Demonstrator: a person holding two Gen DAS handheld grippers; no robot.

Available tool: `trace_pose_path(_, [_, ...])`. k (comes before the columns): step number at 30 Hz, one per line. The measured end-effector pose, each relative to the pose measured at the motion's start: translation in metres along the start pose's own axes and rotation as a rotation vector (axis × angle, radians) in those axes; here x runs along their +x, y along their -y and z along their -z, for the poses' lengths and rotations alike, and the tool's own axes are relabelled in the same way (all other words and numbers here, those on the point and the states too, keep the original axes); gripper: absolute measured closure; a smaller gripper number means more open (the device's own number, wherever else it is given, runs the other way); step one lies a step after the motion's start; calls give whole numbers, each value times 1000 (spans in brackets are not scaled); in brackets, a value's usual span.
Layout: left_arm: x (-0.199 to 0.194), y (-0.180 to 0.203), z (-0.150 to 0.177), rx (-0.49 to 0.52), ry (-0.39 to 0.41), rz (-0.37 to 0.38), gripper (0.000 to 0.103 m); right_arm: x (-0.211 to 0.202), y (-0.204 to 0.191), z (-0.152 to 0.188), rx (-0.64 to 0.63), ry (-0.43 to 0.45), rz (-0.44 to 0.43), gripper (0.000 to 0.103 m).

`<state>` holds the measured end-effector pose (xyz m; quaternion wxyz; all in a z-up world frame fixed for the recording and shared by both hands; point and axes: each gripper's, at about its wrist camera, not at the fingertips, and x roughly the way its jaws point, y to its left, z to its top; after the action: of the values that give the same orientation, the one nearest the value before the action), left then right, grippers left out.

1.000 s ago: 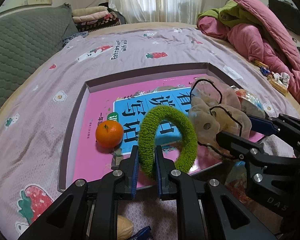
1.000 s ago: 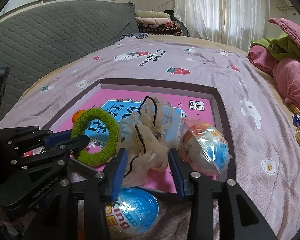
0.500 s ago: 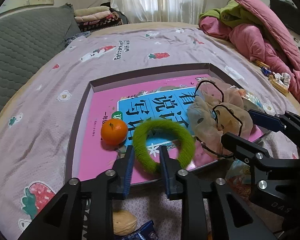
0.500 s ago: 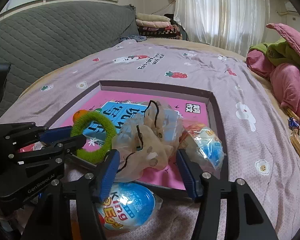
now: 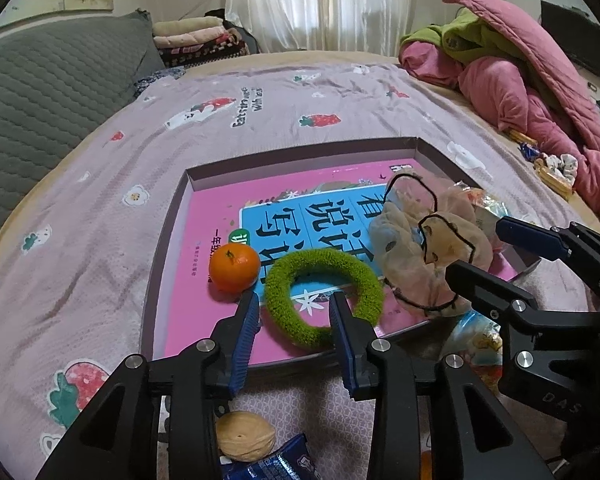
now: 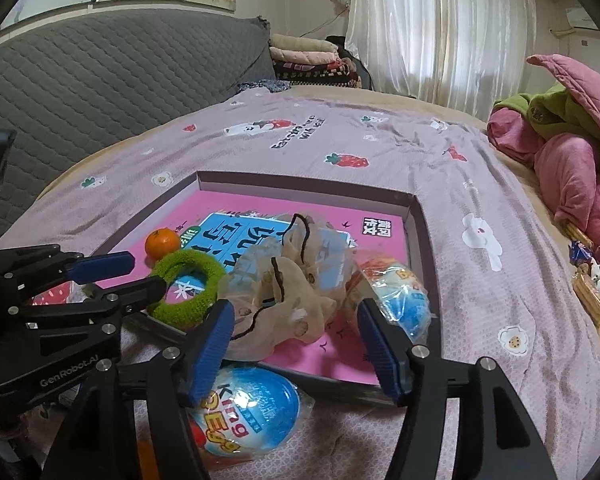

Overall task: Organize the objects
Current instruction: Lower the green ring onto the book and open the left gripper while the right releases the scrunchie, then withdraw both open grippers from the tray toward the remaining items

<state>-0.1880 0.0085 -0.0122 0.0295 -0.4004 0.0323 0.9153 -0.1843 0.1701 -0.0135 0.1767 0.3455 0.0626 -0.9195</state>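
Left fingers opening, fuzzy green hair ring loose between; right fingers opening around sheer beige scrunchie.

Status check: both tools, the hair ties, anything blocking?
Left tool opening, green hair tie loose between pads, lying in tray. Right tool opening around beige scrunchie, also in tray. Nothing blocking.

Your left gripper and right gripper sit side by side, both angled downward, each with its blue-padded jaws opening and the pads pressing on nothing, the right pair spread wider.
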Motion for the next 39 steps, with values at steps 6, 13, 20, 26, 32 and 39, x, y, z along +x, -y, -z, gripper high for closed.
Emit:
trace_pose_path(6, [-5,0,-3,-8,12,-3,61,-2,3,-2,1,10,15,39])
trace_pose_path(13, [-12,-1,-5,-17,25,-6,56,-7,6,-4,8,29,17,38])
trace_pose_path(20, [-20,-4,-9,-29,43,-12,50,-17,6,-7,4,63,16,34])
trace_pose_path(26, [-30,-9,-11,-42,59,-16,45,-25,4,-9,0,95,11,31])
trace_pose_path(32, [-42,-17,-13,-59,74,-22,44,-32,4,-11,0,118,11,28])
trace_pose_path(39, [-56,-22,-14,-78,98,-29,42,-43,2,-12,-7,150,14,26])
